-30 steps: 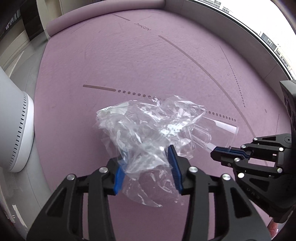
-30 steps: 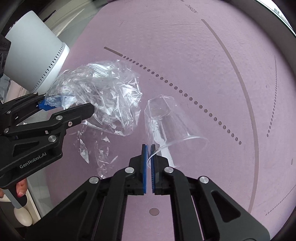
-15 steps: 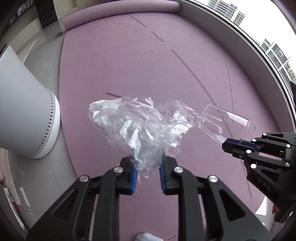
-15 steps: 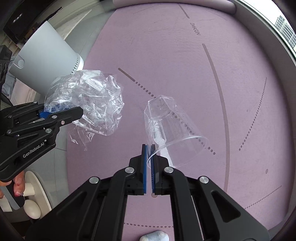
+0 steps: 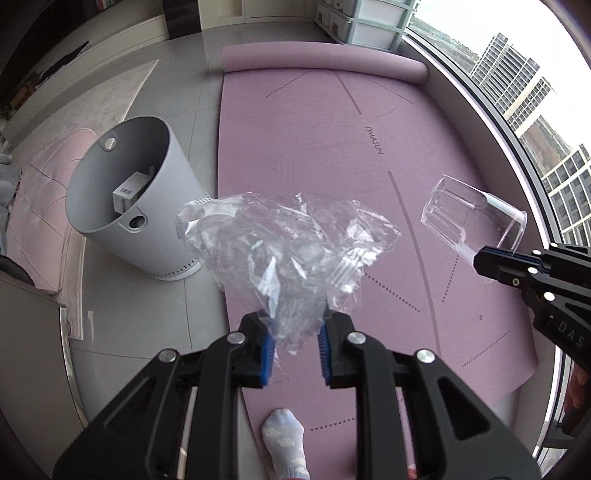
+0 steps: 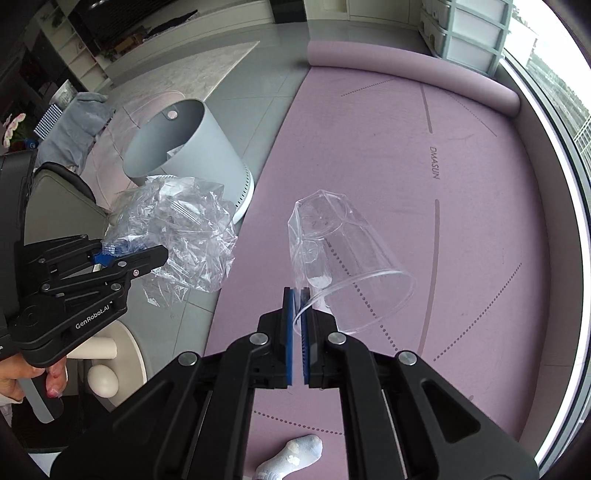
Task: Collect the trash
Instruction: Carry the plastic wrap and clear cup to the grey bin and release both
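A crumpled clear plastic bag (image 5: 284,240) hangs in the air, pinched at its lower end by my left gripper (image 5: 295,339), which is shut on it. In the right wrist view the same bag (image 6: 184,232) and left gripper (image 6: 122,254) show at the left. My right gripper (image 6: 298,299) is shut on the rim of a clear plastic cup (image 6: 340,258), held tilted above the purple mat (image 6: 443,221). The cup (image 5: 469,218) and right gripper (image 5: 491,260) appear at the right of the left wrist view. A grey open bin (image 5: 129,199) stands on the floor left of the mat.
The bin (image 6: 192,147) holds a small box (image 5: 129,188). A socked foot (image 5: 284,439) stands on the mat's near edge. The mat's far end is rolled up (image 5: 325,62). A window runs along the right; a pale rug (image 5: 99,99) and drawers (image 6: 469,33) lie beyond.
Both grippers have risen well above the mat with bag and cup. The left jaws closed in on the bag. The bin's open top and the room have come into view.
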